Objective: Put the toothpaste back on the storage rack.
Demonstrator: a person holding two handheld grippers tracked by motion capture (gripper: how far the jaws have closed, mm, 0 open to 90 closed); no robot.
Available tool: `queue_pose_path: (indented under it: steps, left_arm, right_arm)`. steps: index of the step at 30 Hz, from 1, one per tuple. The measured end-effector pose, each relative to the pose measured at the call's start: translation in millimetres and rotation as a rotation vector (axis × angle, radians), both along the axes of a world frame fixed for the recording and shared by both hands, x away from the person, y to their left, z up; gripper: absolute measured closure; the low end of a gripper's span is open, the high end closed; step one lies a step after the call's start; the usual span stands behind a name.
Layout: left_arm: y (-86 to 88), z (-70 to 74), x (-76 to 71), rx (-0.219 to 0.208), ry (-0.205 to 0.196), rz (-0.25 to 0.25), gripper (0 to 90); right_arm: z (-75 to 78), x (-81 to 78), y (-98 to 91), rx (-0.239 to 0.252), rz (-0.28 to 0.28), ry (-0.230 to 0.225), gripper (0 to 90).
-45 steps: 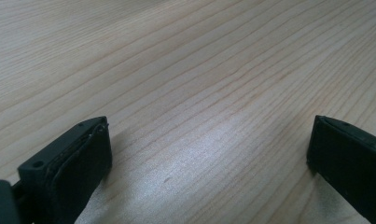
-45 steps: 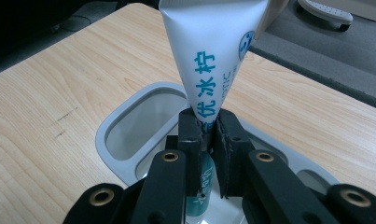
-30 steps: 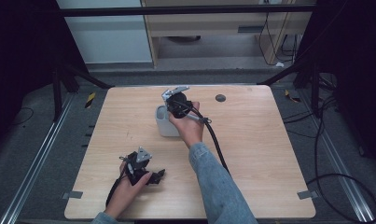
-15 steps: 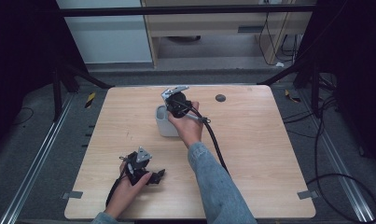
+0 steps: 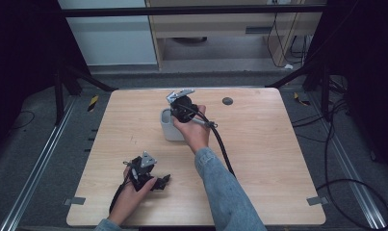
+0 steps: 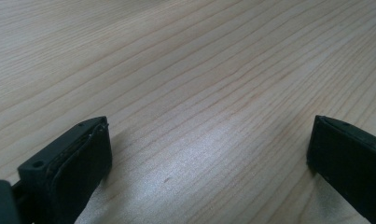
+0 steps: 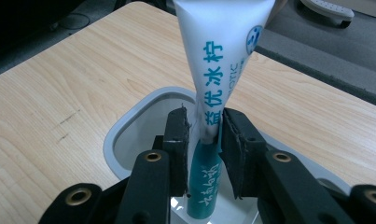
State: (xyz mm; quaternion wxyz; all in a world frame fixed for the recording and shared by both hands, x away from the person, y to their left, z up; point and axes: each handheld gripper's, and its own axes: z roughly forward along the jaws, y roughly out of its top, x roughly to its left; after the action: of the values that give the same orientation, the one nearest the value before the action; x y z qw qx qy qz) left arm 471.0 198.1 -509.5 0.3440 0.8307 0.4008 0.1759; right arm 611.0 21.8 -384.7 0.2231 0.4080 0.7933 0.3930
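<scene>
In the right gripper view the white toothpaste tube (image 7: 213, 93) stands upright between the right gripper (image 7: 205, 135) fingers, cap down inside the grey cup (image 7: 129, 126). The fingers have just been easing apart, barely touching it. At seven o'clock on the surface (image 5: 259, 144), the left gripper (image 5: 155, 180) fingers stand wide open, empty.

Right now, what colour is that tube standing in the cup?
White with teal lettering, and teal at its lower end; the tube shows best in the right gripper view.

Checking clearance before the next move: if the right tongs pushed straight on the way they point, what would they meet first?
Probably the floor of the grey cup below the right tongs; the tube stands between them. Depth is unclear.
</scene>
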Motion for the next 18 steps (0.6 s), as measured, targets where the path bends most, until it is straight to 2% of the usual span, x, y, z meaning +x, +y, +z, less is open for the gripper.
queue_pose_path:
  steps: [8, 13, 18]
  left_arm:
    - [0.0, 0.1, 0.0, 0.001, 0.000, 0.000, 0.0]
    - [0.0, 0.0, -0.1, 0.001, 0.000, 0.000, 0.0]
    - [0.0, 0.1, 0.0, 0.001, 0.000, 0.000, 0.0]
  right_arm:
    - [6.2, -7.3, -1.2, -0.024, 0.008, -0.016, 62.7]
    - [10.1, -9.8, -3.1, -0.014, 0.010, -0.017, 58.6]
    - [13.1, -14.0, -5.7, -0.014, 0.018, -0.018, 49.7]
